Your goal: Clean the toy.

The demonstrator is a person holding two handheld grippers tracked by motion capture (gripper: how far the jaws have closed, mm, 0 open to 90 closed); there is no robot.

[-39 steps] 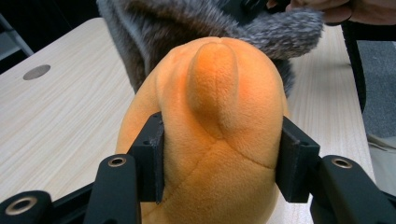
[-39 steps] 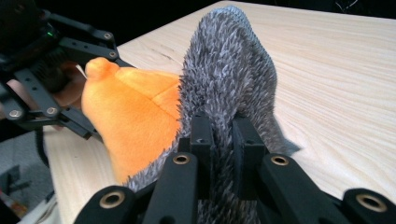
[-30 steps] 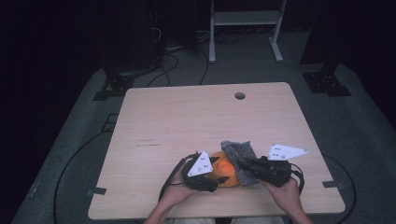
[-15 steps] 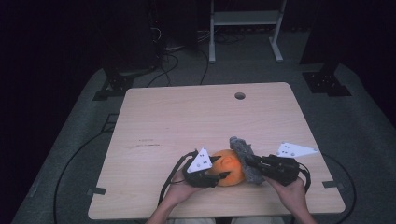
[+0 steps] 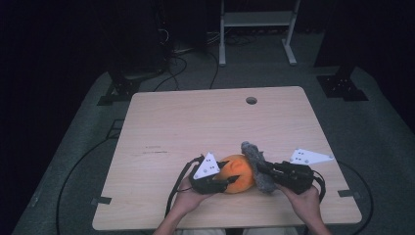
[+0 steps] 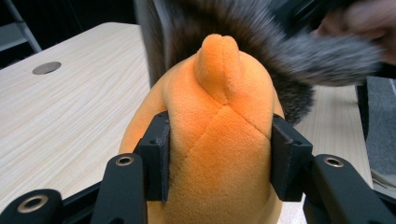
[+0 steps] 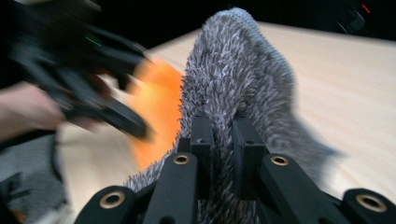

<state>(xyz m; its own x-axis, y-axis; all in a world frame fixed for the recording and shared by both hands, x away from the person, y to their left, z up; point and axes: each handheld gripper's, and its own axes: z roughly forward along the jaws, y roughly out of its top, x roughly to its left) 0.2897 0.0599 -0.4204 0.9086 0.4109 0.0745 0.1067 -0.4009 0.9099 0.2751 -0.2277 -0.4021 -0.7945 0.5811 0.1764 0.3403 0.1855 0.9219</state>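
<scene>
An orange plush toy (image 5: 237, 172) lies near the table's front edge, between the two grippers. My left gripper (image 5: 224, 179) comes at it from the left. Its jaws have just been closing, and in the left gripper view both pads (image 6: 159, 149) press into the sides of the orange plush (image 6: 219, 116). A grey furry piece (image 5: 255, 160) drapes over the toy's right side. My right gripper (image 5: 266, 171) is shut on it, and in the right gripper view the grey fur (image 7: 238, 70) is pinched between the narrow jaws of that gripper (image 7: 223, 140), with the orange plush (image 7: 159, 102) behind.
The wooden table (image 5: 195, 122) has a round cable hole (image 5: 251, 100) near its far edge. A white frame (image 5: 254, 19) and dark stands are on the floor beyond it. Cables trail from both grippers over the table's front edge.
The left jaws have closed onto the orange plush. The right gripper has drawn the grey fur a little to the right, so more of the orange shows.
</scene>
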